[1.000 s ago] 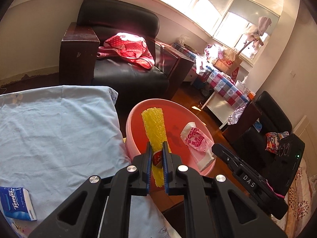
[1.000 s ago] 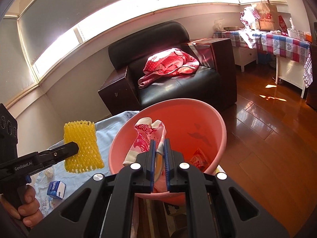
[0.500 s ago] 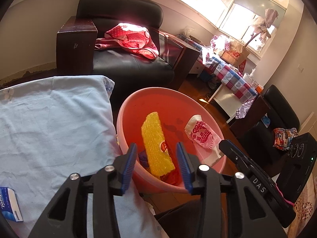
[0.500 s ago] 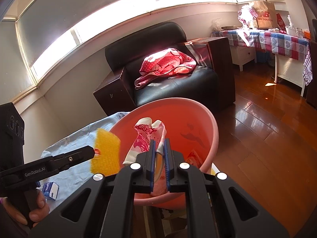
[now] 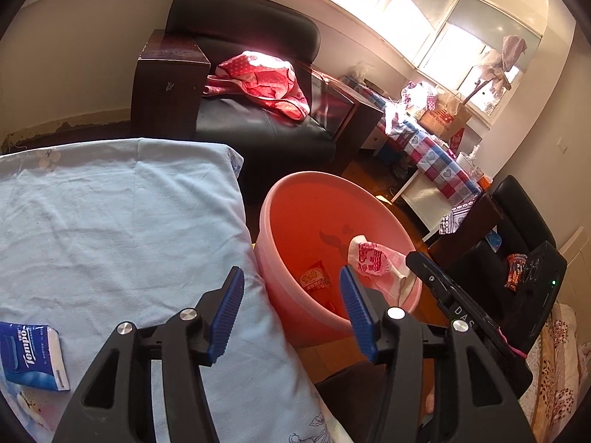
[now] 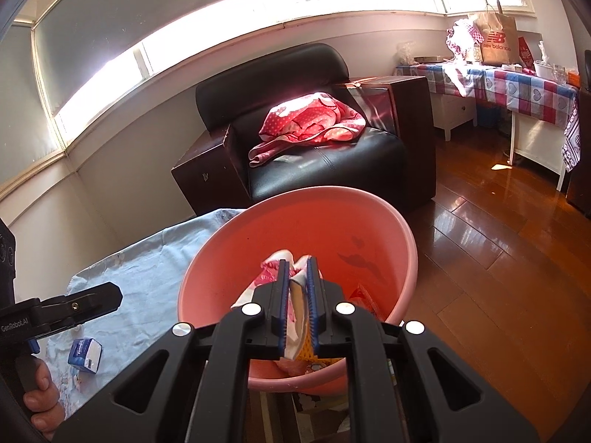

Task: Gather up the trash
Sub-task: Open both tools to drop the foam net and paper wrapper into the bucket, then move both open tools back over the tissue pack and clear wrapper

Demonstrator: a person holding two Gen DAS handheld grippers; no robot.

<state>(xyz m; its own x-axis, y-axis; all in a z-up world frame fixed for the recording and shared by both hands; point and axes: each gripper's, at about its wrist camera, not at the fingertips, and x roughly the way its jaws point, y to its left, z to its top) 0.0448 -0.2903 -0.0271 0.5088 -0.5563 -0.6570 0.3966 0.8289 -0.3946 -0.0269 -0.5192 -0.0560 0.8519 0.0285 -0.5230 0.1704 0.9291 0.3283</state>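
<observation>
A pink plastic basin [image 5: 314,176] stands beside the bed, with a red snack packet [image 5: 314,277] at its bottom. My left gripper [image 5: 291,273] hovers at the basin's near-left rim. Its jaws are opening wide and nothing is between them. My right gripper [image 6: 297,265] is shut on a pink-and-white patterned wrapper [image 6: 267,282] and holds it over the basin [image 6: 369,203]. The left wrist view also shows that wrapper [image 5: 373,258] at the right gripper's tip [image 5: 417,260]. A yellow netted patch [image 6: 309,350] shows low between the right fingers.
A light blue sheet [image 5: 110,221] covers the bed, with a blue tissue pack [image 5: 31,354] lying near me. A black armchair [image 6: 314,162] with red cloth stands behind the basin. To the right are a wooden floor [image 6: 498,277] and a checked table [image 6: 517,85].
My left gripper let go of the yellow foam net over the basin and its jaws spread wide. The net dropped inside, and the gripper drew back toward the bed. The right gripper stayed put.
</observation>
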